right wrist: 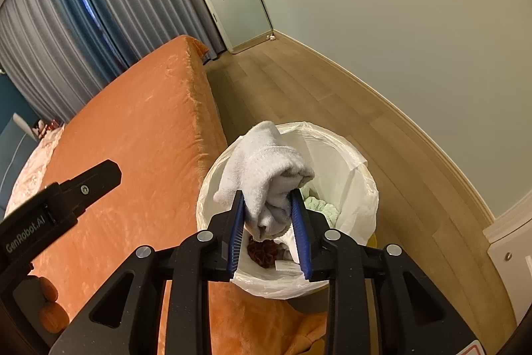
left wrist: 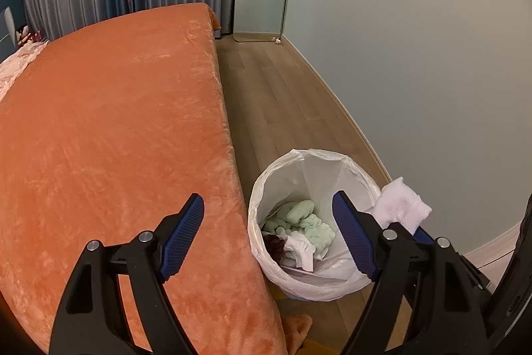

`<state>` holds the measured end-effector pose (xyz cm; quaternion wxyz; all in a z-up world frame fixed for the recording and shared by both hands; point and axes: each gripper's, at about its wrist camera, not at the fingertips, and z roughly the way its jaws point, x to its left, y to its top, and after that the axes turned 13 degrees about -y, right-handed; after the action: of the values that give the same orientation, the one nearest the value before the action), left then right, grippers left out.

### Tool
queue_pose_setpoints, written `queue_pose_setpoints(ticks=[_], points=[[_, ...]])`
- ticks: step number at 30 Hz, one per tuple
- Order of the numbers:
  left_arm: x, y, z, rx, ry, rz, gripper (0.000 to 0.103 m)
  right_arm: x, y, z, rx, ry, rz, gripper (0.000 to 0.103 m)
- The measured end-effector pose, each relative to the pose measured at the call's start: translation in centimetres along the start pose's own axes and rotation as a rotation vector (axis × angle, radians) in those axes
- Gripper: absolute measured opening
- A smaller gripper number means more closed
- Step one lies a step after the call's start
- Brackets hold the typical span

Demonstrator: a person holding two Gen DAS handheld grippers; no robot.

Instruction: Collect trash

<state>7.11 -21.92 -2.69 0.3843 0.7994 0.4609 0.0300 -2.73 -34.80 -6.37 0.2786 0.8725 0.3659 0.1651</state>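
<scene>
Two grippers: left gripper (left wrist: 267,230) spread wide and empty above the bed (left wrist: 116,122) edge; right gripper (right wrist: 267,233) clamped on a white sock (right wrist: 266,165).
Sock position: bunched between the blue fingers (right wrist: 236,232), hanging over the bin's mouth.
Bin (right wrist: 362,188): white-lined, on the floor just beside the bed, already holding green cloth (left wrist: 306,222) and other scraps.
Step in hand: likely the drop.
Doing it well: centre the sock over the opening, clear of the liner rim, then release fully.

Each black hand-held gripper (right wrist: 268,205) has blue ribbed pads (left wrist: 354,235) and silver screws (right wrist: 205,235).
</scene>
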Motion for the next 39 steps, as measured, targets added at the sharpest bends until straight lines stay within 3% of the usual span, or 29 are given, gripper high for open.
queue_pose_setpoints(ticks=[5,9,12,26,30,36,39], points=[[0.7,-0.1,-0.1,0.003,0.019,0.000,0.075,1.1,0.5,0.1,-0.007,-0.012,-0.032,0.031],[1.8,-0.2,-0.3,0.010,0.041,-0.020,0.076,2.4,1.2,-0.2,-0.038,-0.039,-0.078,0.060],[2.8,-0.3,-0.4,0.011,0.058,-0.039,0.076,3.2,1.3,-1.0,-0.073,-0.070,-0.115,0.067],[5.3,-2.4,-2.1,0.022,0.108,-0.067,0.080,3.9,-0.7,-3.2,-0.055,-0.114,-0.195,0.074],[5.2,-3.3,-2.7,0.021,0.139,-0.048,0.083,4.0,-1.5,-4.2,-0.068,-0.124,-0.225,0.083],[5.5,-4.6,-3.4,0.023,0.166,-0.042,0.088,4.4,-2.9,-5.7,-0.098,-0.151,-0.276,0.085],[5.7,-5.4,-3.8,0.023,0.182,-0.035,0.090,4.2,-3.9,-6.2,-0.100,-0.156,-0.283,0.095]])
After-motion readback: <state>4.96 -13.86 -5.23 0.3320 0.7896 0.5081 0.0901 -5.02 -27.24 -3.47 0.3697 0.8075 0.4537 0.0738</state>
